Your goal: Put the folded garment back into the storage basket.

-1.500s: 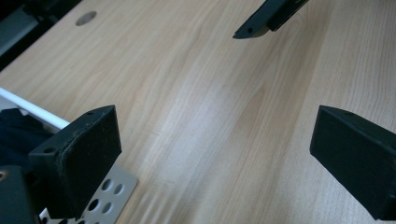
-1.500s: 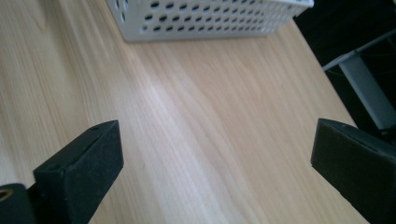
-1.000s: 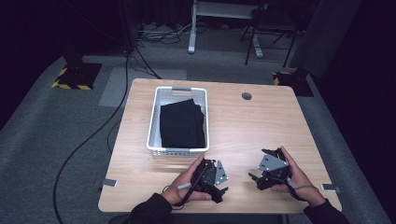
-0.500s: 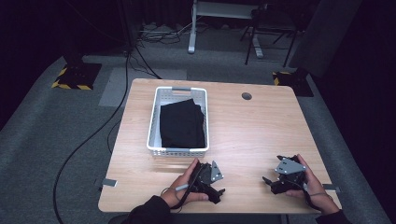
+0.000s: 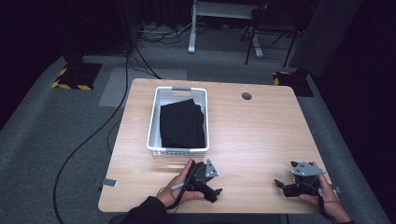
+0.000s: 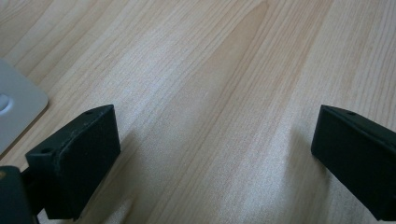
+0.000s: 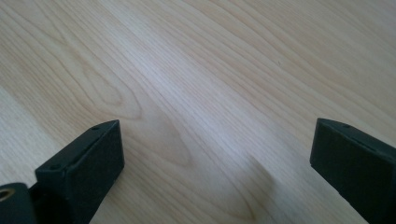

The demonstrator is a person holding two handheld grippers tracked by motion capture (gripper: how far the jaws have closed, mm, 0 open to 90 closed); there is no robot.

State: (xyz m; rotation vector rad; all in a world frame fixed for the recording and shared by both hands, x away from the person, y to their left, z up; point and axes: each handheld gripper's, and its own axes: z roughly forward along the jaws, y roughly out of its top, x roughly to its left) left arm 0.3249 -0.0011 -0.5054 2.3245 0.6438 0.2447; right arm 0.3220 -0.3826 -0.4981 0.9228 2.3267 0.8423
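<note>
High view: left gripper [image 5: 212,186] and right gripper [image 5: 282,185] low on the worktop [image 5: 261,135] near its front edge, well apart; black cloth [image 5: 182,123] in the white basket [image 5: 152,130] behind the left one. Jaw gap hard to read here. Left gripper view: jaws wide apart, nothing between them, bare wood, pale corner at the left edge, cut off. Right gripper view: jaws wide apart, bare wood.

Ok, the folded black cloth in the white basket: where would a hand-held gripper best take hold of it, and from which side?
Probably from above, at the near edge of the black cloth. It lies flat inside the white basket, whose walls block any sideways approach. The near edge sits closest to the left hand-held gripper, whose jaws stand wide open over the bare table. Pinching that edge should lift the layers together.
</note>
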